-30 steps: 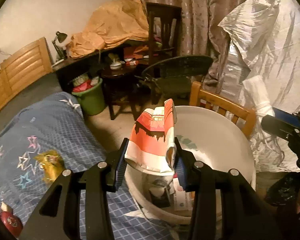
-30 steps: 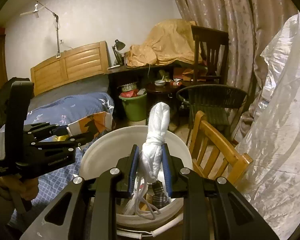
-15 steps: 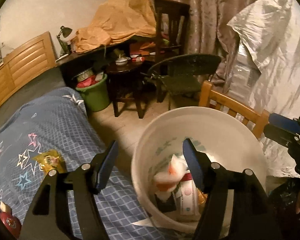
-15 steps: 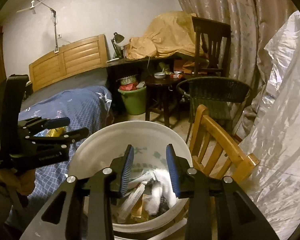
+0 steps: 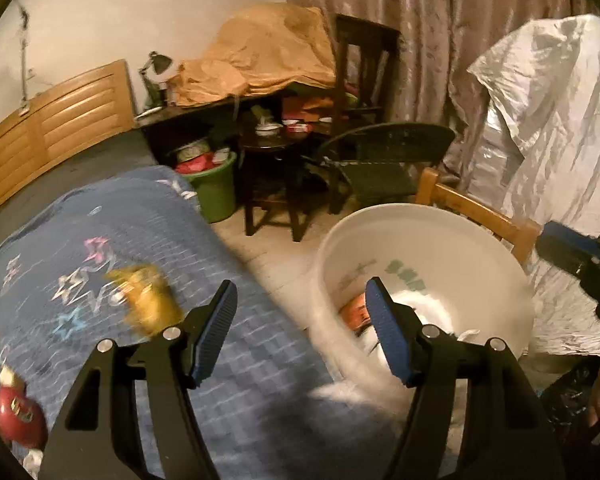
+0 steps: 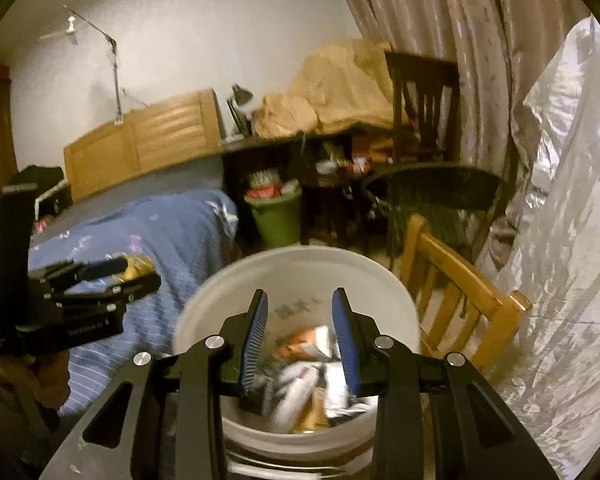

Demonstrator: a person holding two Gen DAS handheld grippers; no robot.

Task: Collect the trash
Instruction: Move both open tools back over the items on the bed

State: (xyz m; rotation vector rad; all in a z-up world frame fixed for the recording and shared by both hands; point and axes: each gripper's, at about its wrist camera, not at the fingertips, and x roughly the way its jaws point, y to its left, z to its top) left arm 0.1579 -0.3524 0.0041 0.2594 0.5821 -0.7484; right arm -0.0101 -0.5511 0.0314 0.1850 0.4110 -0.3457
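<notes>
White bucket point(image 6: 300, 276), lower centre of the right wrist view: holds mixed trash point(image 6: 312, 364). Right hand-held gripper point(image 6: 300, 340) above it, jaws apart, empty. Left hand-held gripper point(image 5: 300, 332) wide open, empty, over blue bed quilt point(image 5: 100, 240). Yellow wrapper point(image 5: 148, 300) lies on quilt, left of centre.

White bucket point(image 6: 300, 276) holds crumpled wrappers point(image 6: 316, 364); yellow packet point(image 5: 148, 300) lies on bed.
</notes>
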